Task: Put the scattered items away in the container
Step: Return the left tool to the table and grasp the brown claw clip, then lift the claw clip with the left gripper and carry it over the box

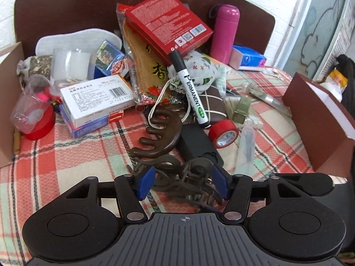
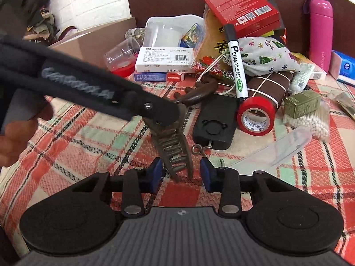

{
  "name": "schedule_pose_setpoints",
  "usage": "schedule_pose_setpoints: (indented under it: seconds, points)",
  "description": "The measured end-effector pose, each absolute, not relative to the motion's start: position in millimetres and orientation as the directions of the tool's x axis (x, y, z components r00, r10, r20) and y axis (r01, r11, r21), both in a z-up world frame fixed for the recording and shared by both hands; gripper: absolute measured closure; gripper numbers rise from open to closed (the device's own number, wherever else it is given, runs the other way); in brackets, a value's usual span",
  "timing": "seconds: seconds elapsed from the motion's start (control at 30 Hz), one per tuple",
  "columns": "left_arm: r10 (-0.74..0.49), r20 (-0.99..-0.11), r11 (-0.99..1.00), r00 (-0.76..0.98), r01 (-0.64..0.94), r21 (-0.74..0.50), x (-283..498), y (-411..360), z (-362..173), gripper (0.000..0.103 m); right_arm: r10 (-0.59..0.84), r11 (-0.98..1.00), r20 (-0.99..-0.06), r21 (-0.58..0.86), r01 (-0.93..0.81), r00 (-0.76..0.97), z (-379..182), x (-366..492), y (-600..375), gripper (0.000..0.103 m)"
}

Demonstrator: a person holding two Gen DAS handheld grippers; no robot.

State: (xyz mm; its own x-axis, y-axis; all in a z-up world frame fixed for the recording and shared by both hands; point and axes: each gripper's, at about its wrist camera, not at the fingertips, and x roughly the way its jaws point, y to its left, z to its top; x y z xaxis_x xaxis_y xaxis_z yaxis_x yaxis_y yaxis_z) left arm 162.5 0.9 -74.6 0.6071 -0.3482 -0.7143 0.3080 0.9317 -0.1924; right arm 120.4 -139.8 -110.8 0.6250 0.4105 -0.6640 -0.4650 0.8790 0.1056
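Left tool [image 1: 182,182]: fingers spread wide, low over the plaid cloth, straddling the brown hair clip [image 1: 190,184]; whether the blue pads touch it I cannot tell.
Right tool [image 2: 180,174]: also spread, the clip's [image 2: 175,148] toothed end lying between its pads; not pinching.
Clip: lies on the cloth in front of the pile, just beside the wooden comb [image 1: 158,133] and the black box [image 1: 198,144].
Containers: cardboard box [image 1: 8,102] at the left edge, maroon box [image 1: 319,122] at the right; which one is meant is not settled.
Doing it well: I judge one tool should close across the clip's solid spine, not the teeth, which would slip; lift straight up so the comb is not dragged.
In the way: both tools crowd the same clip; the black box's ring and cord [image 2: 199,148] lie just beside it.
Around: marker [image 1: 190,88], red tape [image 1: 223,136], red carton [image 1: 168,22], pink flask [image 1: 224,33], floral pouch [image 1: 195,71] heaped behind.
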Motion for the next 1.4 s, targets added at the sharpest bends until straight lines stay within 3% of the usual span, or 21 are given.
schedule_pose_setpoints:
  seconds: [0.2,0.23,0.37,0.5,0.53,0.57,0.9,1.1,1.13,1.23,1.4]
  points:
    - [-0.418,-0.704,0.907,0.574,0.300,-0.294,169,14,-82,0.041,0.404,0.881,-0.661,0.094,-0.464,0.633,-112,122,-137,0.061]
    - [-0.431,-0.701,0.902,0.568,0.299,-0.312,170,17,-84,0.053,0.402,0.881,-0.661,0.091,-0.465,0.633,-112,122,-137,0.062]
    - [-0.449,-0.690,0.894,0.567,0.286,-0.346,164,23,-85,0.059,0.397,0.879,-0.669,0.078,-0.471,0.629,-112,119,-131,0.068]
    - [-0.443,-0.689,0.896,0.573,0.259,-0.360,151,32,-83,0.059,0.387,0.860,-0.671,0.015,-0.510,0.632,-111,108,-121,0.069]
    - [-0.440,-0.690,0.897,0.575,0.250,-0.364,148,34,-82,0.056,0.396,0.852,-0.672,0.015,-0.523,0.626,-110,105,-119,0.070]
    - [-0.437,-0.689,0.898,0.578,0.238,-0.370,145,37,-81,0.044,0.406,0.845,-0.672,0.019,-0.534,0.620,-110,102,-118,0.070]
    - [-0.410,-0.684,0.892,0.603,0.108,-0.440,154,63,-78,0.048,0.409,0.840,-0.676,0.016,-0.542,0.614,-113,99,-110,0.071]
    - [-0.384,-0.715,0.903,0.583,0.077,-0.422,164,60,-91,0.066,0.412,0.845,-0.673,0.030,-0.535,0.614,-114,100,-111,0.071]
    - [-0.379,-0.719,0.907,0.583,0.079,-0.414,163,60,-92,0.082,0.414,0.845,-0.673,0.034,-0.533,0.613,-114,100,-112,0.071]
    - [-0.397,-0.720,0.895,0.570,0.066,-0.441,161,64,-95,0.094,0.415,0.843,-0.675,0.033,-0.536,0.611,-115,101,-110,0.071]
    - [-0.383,-0.711,0.899,0.590,0.062,-0.433,153,64,-91,0.099,0.417,0.835,-0.672,0.019,-0.549,0.611,-111,98,-106,0.072]
